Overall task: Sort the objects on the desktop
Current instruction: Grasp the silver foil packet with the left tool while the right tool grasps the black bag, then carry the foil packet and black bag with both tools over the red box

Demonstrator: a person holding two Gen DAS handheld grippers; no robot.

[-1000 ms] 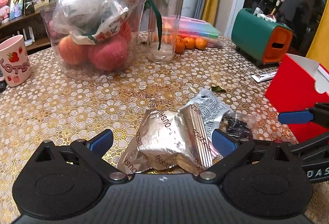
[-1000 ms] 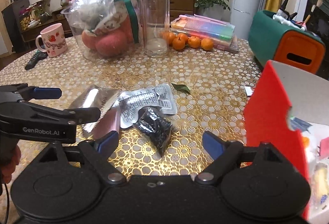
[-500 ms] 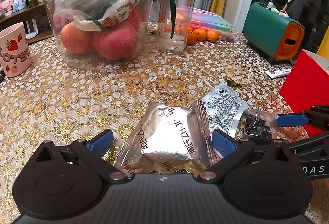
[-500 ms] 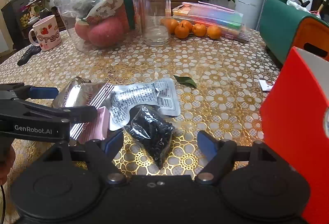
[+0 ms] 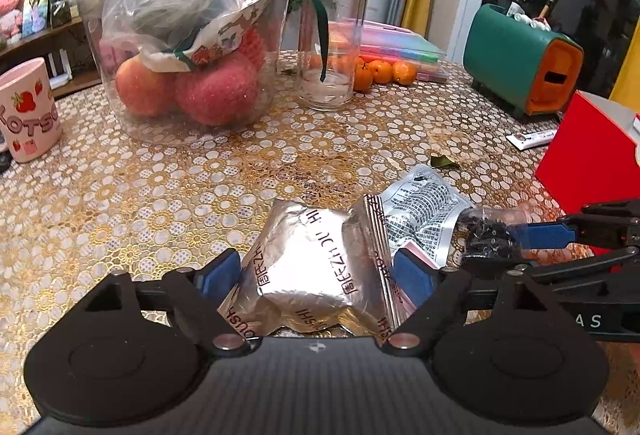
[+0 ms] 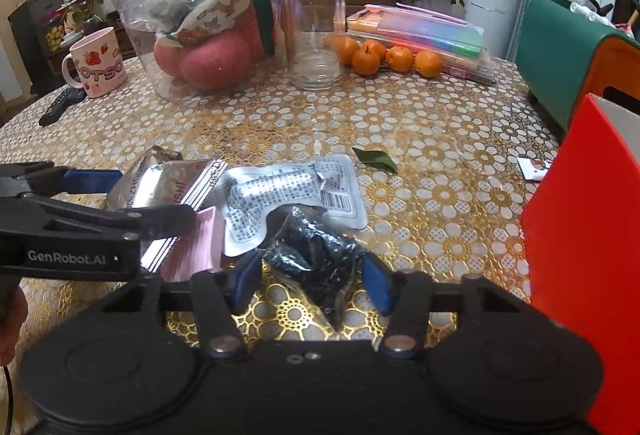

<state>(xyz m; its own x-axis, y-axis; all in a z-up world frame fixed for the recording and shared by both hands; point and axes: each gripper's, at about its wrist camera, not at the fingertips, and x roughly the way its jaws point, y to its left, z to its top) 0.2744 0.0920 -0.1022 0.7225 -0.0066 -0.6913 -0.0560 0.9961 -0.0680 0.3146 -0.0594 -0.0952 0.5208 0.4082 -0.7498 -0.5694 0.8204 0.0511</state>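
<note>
A silver foil packet (image 5: 316,275) lies on the gold-patterned table between the fingers of my left gripper (image 5: 316,277), whose blue pads touch both its sides. It also shows in the right wrist view (image 6: 168,187). A small clear bag of black bits (image 6: 316,255) lies between the fingers of my right gripper (image 6: 314,281), which have closed in around it. A white printed pouch (image 6: 288,199) and a pink packet (image 6: 196,243) lie between the two. The right gripper shows at the right of the left wrist view (image 5: 532,239).
A red box (image 6: 584,247) stands at the right. A green and orange holder (image 5: 520,63), a glass jar (image 5: 334,27), a clear tub of apples (image 5: 188,47), oranges (image 6: 384,57), a pink mug (image 5: 26,111) and a remote (image 6: 60,103) stand farther back.
Both grippers have narrowed: the left around the foil packet, the right around the black bag. Both have moved slightly forward and down over the packets.
</note>
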